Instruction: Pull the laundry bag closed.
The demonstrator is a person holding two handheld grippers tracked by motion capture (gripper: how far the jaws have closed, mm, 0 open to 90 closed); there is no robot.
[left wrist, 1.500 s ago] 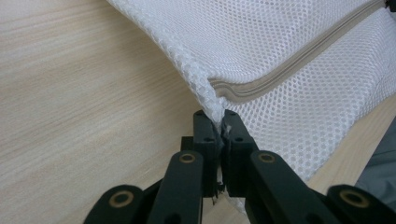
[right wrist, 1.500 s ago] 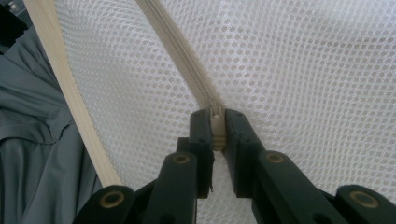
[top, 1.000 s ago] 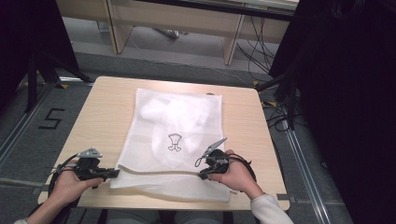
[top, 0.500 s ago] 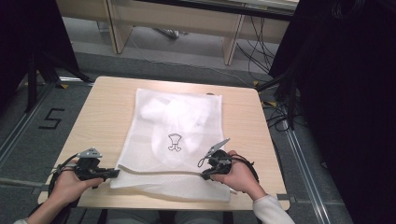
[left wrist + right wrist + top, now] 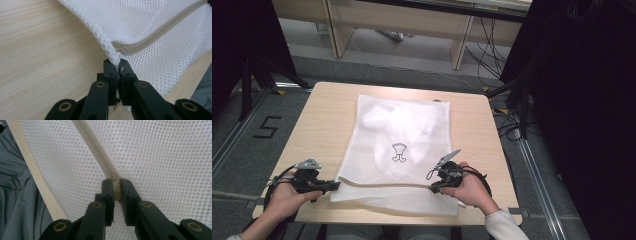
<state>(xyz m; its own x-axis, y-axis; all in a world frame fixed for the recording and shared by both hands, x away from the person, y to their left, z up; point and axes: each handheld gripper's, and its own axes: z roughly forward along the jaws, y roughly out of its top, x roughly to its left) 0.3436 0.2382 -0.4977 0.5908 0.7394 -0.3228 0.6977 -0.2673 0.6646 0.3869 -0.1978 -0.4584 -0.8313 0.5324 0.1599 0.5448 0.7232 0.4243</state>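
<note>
A white mesh bag (image 5: pixel 402 130) with a small printed garment mark lies flat on the wooden table (image 5: pixel 322 115). A beige zipper (image 5: pixel 382 184) runs along its near edge. My left gripper (image 5: pixel 334 186) is at the bag's near left corner. In the left gripper view it (image 5: pixel 117 62) is shut on the mesh seam just beside the zipper's end (image 5: pixel 140 45). My right gripper (image 5: pixel 432 188) is at the zipper's right end. In the right gripper view it (image 5: pixel 116 182) is shut on the beige zipper pull (image 5: pixel 116 188), with the zipper (image 5: pixel 92 145) running away from it.
The table's near edge (image 5: pixel 32 170) lies close behind both hands, with grey cloth (image 5: pixel 15 195) below it. Black curtains (image 5: pixel 582 100) stand to the right and left. Desk legs and cables (image 5: pixel 492 60) are on the floor beyond the table. A floor mark "5" (image 5: pixel 266 127) is at the left.
The right gripper has shifted slightly to the right and nearer with the zipper pull in its jaws. The left gripper has stayed on the corner.
</note>
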